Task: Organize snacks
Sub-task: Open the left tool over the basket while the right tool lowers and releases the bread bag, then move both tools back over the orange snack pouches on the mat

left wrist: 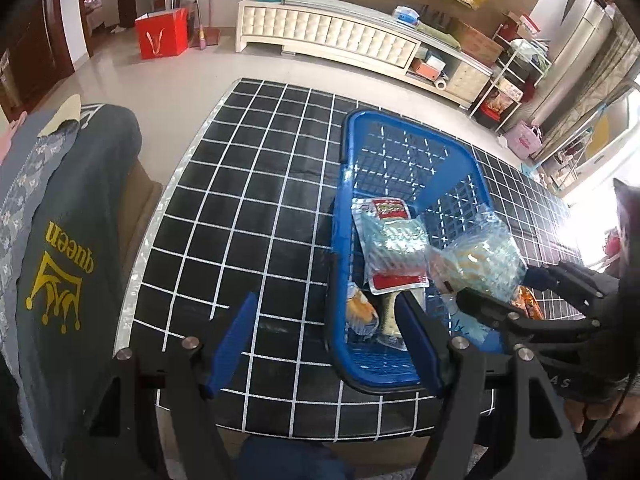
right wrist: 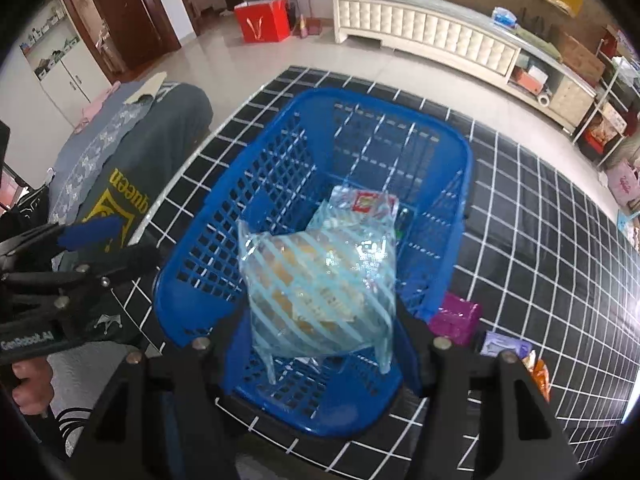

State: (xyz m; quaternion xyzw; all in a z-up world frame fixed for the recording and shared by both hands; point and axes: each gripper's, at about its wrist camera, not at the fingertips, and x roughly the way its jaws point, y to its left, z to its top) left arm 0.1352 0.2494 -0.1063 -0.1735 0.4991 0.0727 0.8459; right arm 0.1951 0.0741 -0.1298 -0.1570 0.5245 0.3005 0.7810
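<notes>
Right hand-held gripper [right wrist: 320,344] clamps a striped snack bag [right wrist: 320,284] over the blue basket [right wrist: 224,216]; left hand-held gripper [left wrist: 324,344] gapes empty

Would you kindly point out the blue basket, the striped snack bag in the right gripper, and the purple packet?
blue basket [right wrist: 466,148]: right wrist view, far right rim.
striped snack bag [right wrist: 320,280]: right wrist view, middle of wrapper.
purple packet [right wrist: 456,318]: right wrist view, top face.

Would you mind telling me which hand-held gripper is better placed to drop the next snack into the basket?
The right hand-held gripper: it already grips a striped snack bag above the blue basket. The left hand-held gripper is open and empty.
</notes>
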